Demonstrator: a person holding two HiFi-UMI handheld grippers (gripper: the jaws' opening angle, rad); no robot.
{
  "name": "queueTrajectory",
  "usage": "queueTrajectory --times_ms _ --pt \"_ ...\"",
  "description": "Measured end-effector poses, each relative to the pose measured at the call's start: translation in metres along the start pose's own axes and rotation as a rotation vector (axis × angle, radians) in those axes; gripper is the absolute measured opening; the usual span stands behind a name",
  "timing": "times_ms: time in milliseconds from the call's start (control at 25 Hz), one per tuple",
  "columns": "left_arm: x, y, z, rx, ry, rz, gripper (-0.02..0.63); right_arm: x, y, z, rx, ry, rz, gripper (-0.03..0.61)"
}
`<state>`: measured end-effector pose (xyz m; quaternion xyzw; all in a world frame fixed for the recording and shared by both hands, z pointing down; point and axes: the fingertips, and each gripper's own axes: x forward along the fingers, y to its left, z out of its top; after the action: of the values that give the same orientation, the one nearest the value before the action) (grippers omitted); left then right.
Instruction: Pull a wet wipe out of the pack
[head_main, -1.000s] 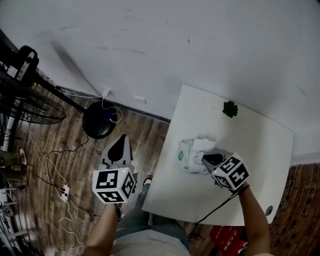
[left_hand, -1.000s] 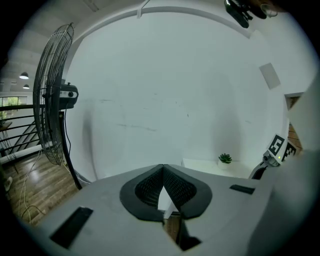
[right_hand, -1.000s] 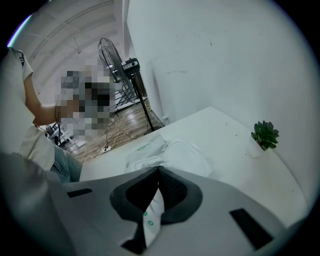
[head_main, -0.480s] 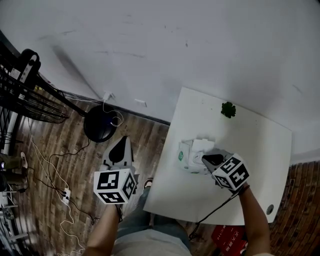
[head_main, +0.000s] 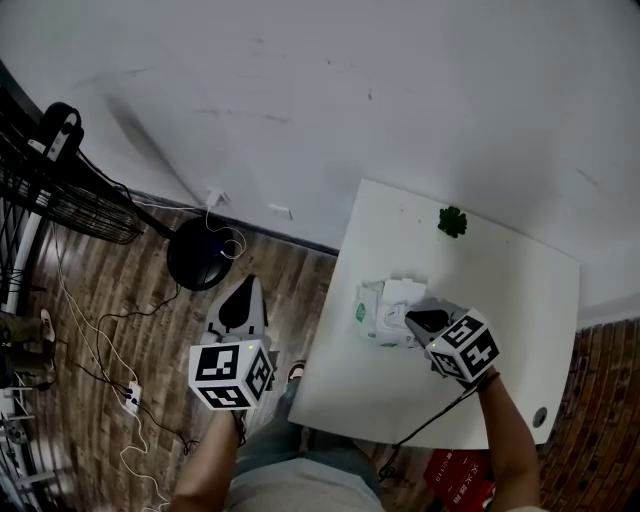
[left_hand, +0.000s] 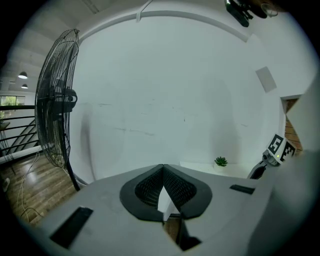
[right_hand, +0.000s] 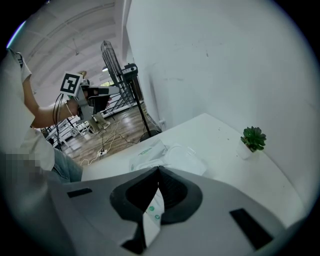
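Right gripper view is showing the right gripper (right_hand: 158, 170) with its fingers closed on a white strip (right_hand: 152, 214) printed with small green marks. The strip is running down between them toward the camera. I cannot tell whether it is a wipe or a flap of the pack. The pack (right_hand: 150, 155) is lying flat on the white table (right_hand: 215, 135), just past the fingertips, with its white lid (right_hand: 186, 159) folded open. A small green plant (right_hand: 253, 139) is standing by the wall (right_hand: 215, 60) at the far side of the table, well apart from the pack.

In the head view the pack is sitting near the table's left edge. The right gripper is reaching onto it from the person's side.

The left gripper (head_main: 244, 292) is hanging beside the table, over the wood floor (head_main: 290, 262), well apart from the pack. In the left gripper view its fingers are pressing together at the tips with nothing gripped between them, and they are pointing toward the wall.

A fan (head_main: 60, 195) is standing on the floor at the left, with cables (head_main: 100, 340) trailing near its round base (head_main: 200, 252).
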<state>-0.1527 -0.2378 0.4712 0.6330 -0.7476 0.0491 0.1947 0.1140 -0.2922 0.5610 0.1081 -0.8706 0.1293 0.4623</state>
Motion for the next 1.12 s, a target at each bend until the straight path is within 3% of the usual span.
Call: queueTrajectory --times_ms 1120 --pt "-0.012 0.002 0.016 -0.016 -0.041 -0.033 0.003 -0.027 0.004 0.017 0.025 -0.054 -0.084 0.003"
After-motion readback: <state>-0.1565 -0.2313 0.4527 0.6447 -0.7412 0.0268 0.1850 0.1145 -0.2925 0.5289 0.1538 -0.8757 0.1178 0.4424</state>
